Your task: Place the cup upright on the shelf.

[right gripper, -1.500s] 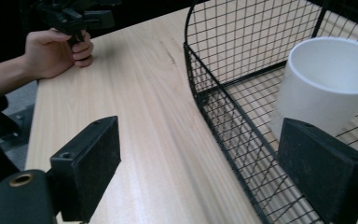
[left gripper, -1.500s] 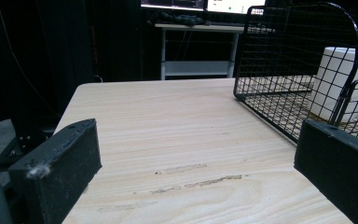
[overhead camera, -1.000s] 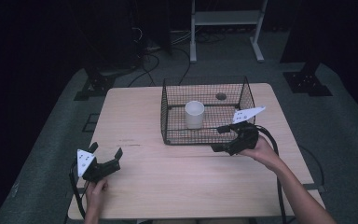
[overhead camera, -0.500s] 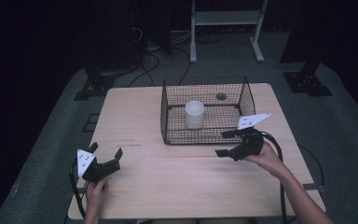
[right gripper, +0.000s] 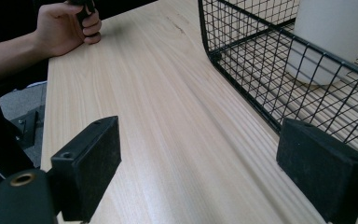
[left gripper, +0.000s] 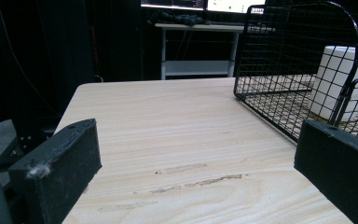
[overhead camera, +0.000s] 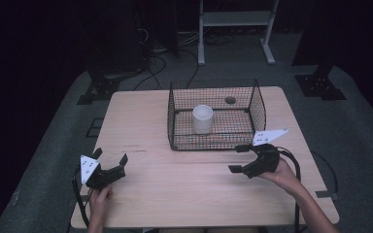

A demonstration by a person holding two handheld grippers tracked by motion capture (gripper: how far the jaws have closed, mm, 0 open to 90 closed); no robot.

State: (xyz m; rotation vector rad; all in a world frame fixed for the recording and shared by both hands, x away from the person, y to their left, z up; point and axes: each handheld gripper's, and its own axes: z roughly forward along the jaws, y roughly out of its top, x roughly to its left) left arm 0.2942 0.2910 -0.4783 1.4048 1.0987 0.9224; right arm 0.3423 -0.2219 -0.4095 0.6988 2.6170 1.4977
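Observation:
A black wire basket (overhead camera: 170,119) stands on the far middle of the wooden table (overhead camera: 136,116), with a white cup (overhead camera: 202,119) upright inside it. My right gripper (overhead camera: 237,158) hovers just in front of the basket's near right corner, jaws apart and nothing between them. My left gripper (overhead camera: 110,156) rests near the table's front left, also open and empty. In the left gripper view the left gripper (left gripper: 198,144) faces bare wood, with the basket (left gripper: 279,70) and cup (left gripper: 349,79) to its right. In the right gripper view the right gripper (right gripper: 200,149) faces the basket (right gripper: 261,65) and cup (right gripper: 335,32).
A small dark disc (overhead camera: 230,100) lies on the table behind the basket. In the right gripper view the person's other hand (right gripper: 67,25) grips its handle at the far edge. A white metal stand (overhead camera: 233,19) and cables sit on the dark floor beyond the table.
My right gripper has drawn back from the basket's front right rim toward the person and sunk closer to the tabletop. The left gripper has stayed put.

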